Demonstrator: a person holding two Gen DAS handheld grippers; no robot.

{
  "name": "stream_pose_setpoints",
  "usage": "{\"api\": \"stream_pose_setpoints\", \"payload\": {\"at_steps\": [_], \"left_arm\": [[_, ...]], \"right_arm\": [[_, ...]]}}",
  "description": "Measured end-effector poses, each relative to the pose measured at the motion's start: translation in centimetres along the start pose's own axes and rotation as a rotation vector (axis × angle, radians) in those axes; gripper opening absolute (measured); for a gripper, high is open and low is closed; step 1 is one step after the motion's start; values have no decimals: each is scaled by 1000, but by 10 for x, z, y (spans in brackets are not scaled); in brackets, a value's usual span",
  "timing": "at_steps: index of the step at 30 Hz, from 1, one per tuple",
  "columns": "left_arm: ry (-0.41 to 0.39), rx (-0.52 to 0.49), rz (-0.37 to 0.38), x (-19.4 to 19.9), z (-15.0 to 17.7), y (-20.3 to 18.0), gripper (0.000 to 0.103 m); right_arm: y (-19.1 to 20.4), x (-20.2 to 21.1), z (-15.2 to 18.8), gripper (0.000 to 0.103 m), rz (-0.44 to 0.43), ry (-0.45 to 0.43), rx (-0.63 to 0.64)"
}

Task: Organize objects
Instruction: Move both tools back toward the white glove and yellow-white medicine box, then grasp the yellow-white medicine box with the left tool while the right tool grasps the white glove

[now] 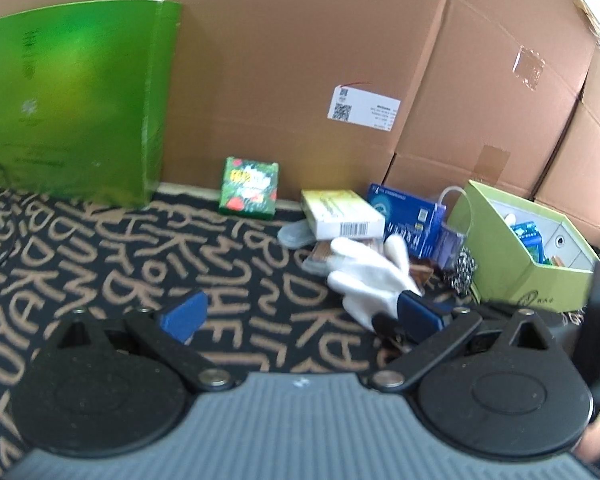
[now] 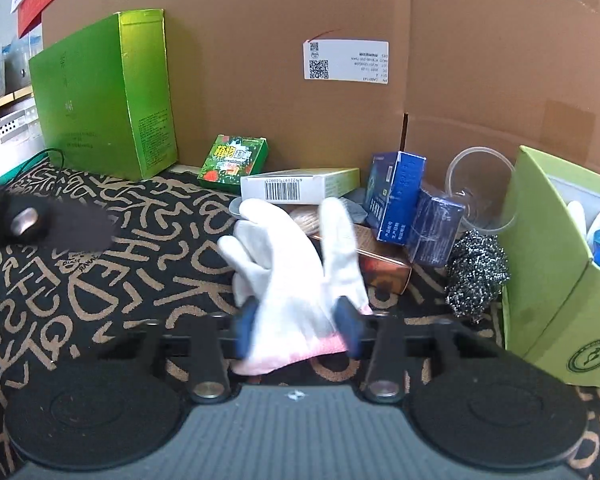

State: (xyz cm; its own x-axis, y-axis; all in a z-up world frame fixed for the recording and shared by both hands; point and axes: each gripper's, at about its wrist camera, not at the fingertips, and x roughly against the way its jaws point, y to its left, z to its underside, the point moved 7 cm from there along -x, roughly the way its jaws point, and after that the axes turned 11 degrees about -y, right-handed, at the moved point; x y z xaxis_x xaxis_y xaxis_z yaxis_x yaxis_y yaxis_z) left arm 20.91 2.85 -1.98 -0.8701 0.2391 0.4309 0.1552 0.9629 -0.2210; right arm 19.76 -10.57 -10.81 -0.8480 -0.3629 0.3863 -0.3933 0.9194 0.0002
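Note:
My right gripper [image 2: 298, 322] is shut on a white glove [image 2: 296, 264], held by its pink cuff above the patterned cloth; the glove also shows in the left wrist view [image 1: 364, 276]. My left gripper [image 1: 300, 316] is open and empty to the glove's left. Behind the glove lies a pile: a white barcode box [image 2: 300, 186], blue boxes [image 2: 396, 196], a brown box [image 2: 380, 260], a steel scourer [image 2: 476, 270] and a clear plastic cup [image 2: 482, 184]. A light green open box [image 2: 548, 264] at the right holds a few items.
A tall green box [image 2: 108, 96] stands at the back left, with a small green strawberry-print box [image 2: 234, 158] beside it. Large cardboard cartons [image 2: 340, 8] wall off the back. The black cloth with tan letters [image 2: 100, 280] covers the table.

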Motion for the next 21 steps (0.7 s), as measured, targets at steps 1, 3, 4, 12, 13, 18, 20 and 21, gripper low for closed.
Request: {"api": "stream_pose_setpoints", "payload": {"at_steps": [1,3,4,12,13,18,20,21], "left_arm": [[2,-1,5,-7,-3,-3,103],[6,0,3,-22,-8,-8,103],[6,-2,-1,-30,-11,-11,103],[14,-63,-23,-109,-35,-43,103],[19,-64,-31,-118,-36,-45,103],[95,-84,-18,-143,-31,-51,69],[101,-78,-19,-140,-29,-48,67],[103,-78,-17,-135,-27,-46,67]], "right_arm": [[1,3,0,27,-11,0,-5],[0,10,0,22,-22,4,-11],[1,14,1,21,-24,7,-5],[7,62,16,20,-51,6,15],[6,65,17,21,-49,7,12],[4,76,18,21,-47,16,16],[3,80,17,21,-57,11,7],[3,83,17,21,-62,12,-1]]}}
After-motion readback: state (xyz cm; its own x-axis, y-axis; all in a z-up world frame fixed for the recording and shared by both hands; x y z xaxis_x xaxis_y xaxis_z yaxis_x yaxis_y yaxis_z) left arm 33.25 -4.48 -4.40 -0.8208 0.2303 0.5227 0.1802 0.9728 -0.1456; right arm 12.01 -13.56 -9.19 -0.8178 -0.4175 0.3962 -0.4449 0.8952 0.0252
